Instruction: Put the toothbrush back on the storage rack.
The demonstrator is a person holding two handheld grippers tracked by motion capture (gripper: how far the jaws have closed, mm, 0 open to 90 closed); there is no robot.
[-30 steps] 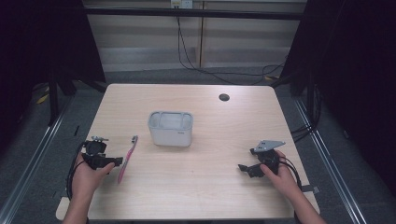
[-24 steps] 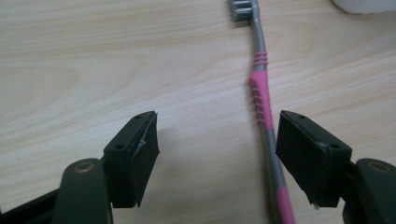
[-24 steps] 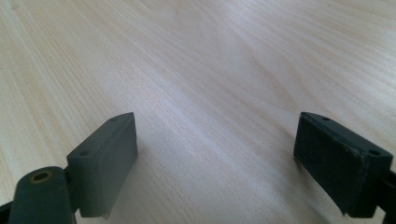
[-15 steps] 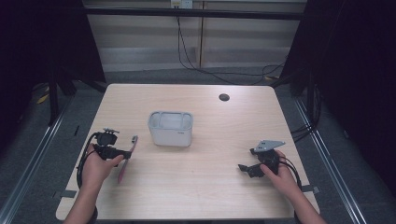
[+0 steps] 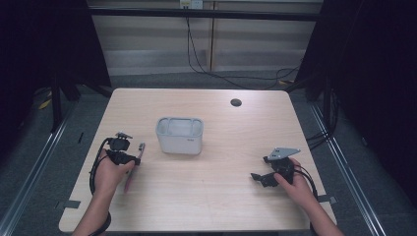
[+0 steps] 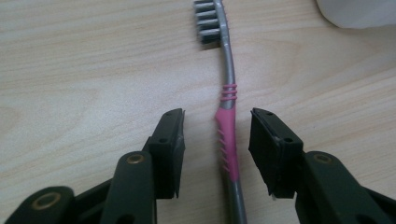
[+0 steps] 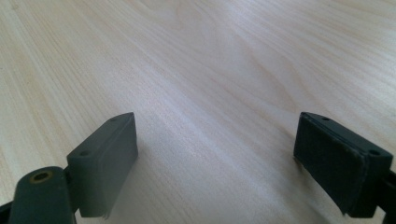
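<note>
Toothbrush (image 5: 134, 164) lies on table (image 5: 211, 206), left of container (image 5: 180, 135).

Toothbrush (image 6: 227, 135): grey neck and bristles, pink grip with pink ribs, lying between the black jaws of the left gripper (image 6: 217, 149). Container (image 5: 180, 135): pale grey-white, ahead of those jaws. Table (image 5: 211, 191): light wood grain. Right gripper (image 7: 229, 163): black jaws, grey top plate.

left gripper (image 6: 215, 140) moved over toothbrush (image 6: 227, 135), jaws closing
</note>
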